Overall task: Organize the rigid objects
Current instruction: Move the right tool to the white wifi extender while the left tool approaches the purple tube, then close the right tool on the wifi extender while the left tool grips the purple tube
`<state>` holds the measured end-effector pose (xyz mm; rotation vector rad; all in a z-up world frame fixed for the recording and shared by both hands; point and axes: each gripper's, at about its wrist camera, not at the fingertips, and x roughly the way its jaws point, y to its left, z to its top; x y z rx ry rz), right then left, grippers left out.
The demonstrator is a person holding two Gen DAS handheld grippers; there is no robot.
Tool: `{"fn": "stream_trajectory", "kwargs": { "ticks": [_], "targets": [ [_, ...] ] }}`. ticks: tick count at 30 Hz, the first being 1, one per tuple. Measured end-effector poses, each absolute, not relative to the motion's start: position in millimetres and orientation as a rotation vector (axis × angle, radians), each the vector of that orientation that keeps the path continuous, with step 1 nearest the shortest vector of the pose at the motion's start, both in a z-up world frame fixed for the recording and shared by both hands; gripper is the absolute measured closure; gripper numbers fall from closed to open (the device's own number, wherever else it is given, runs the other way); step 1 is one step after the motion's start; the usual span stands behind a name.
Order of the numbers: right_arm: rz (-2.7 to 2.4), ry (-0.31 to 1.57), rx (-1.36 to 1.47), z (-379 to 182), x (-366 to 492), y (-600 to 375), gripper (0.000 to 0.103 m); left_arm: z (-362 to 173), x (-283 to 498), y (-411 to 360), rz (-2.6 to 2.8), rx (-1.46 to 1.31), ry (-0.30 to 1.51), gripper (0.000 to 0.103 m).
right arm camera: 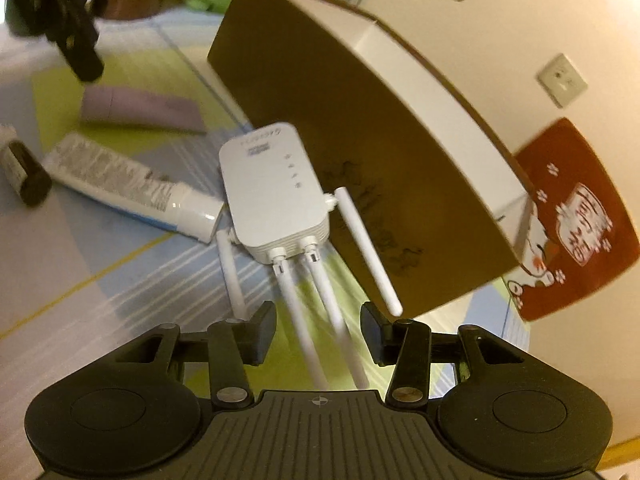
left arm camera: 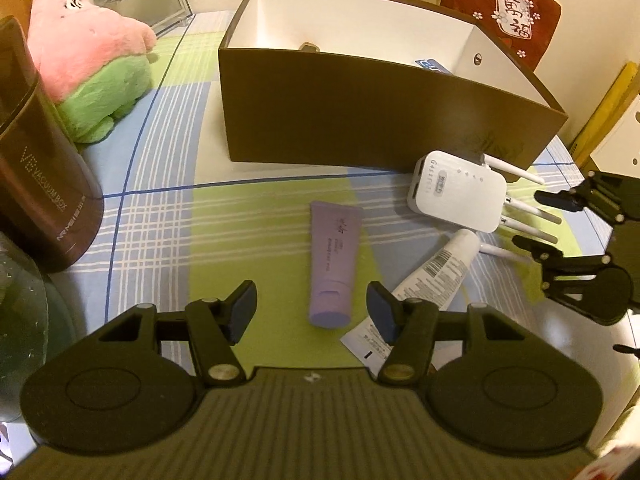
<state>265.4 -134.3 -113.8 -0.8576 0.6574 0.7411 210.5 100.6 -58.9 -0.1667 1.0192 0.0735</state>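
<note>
My right gripper [right arm camera: 318, 334] is spread, its pads touching nothing. Two thin white antennas run between the jaws without contact, and the view is smeared by motion. They lead straight ahead to the router [right arm camera: 276, 188], a white slab lying flat on the checked cloth [right arm camera: 100, 280], its long axis in line with my fingers and its four antennas pointing back at me. Its far right side sits just beside the brown wall of the box [right arm camera: 320, 120], the right antenna lying along that wall. To the router's left, the white tube [right arm camera: 132, 186] lies crosswise, its cap touching or nearly touching the router's near corner. Farther left is the purple tube [right arm camera: 136, 110], and a small dark bottle [right arm camera: 24, 176] at the left edge.

My left gripper [left arm camera: 312, 312] is also spread and holds nothing; it hovers over the purple tube, whose cap end points toward it.

I judge the router to be the next thing for the box. My right hand is the nearer one and already lined up, so the move turns on pushing forward past the antennas to pinch the body across its narrow width, then lifting it over the wall on the right. The antennas look flimsy to grip.
</note>
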Motion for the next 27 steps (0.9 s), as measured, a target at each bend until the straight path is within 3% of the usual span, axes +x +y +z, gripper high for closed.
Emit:
{"fn": "stream_trajectory", "kwargs": {
  "ticks": [2,8,14,27],
  "targets": [
    [0.744,0.662,-0.853,-114.0,267.5,-135.0,0.074,-59.8,210.6,100.8,0.073,-0.168,1.020,0.046],
    [0.773,0.708,-0.826,-110.6,257.4,-144.5,0.082,-64.2,212.7,101.4,0.067,-0.169,1.030,0.046],
    [0.723,0.792,-0.709,-100.3,238.5,-167.5,0.083,-66.6,216.9,98.6,0.042,-0.156,1.033,0.046],
    [0.555,1.060,-0.157,-72.1,227.4,-234.1,0.081,-83.9,236.0,84.7,-0.029,-0.077,1.065,0.048]
  ]
}}
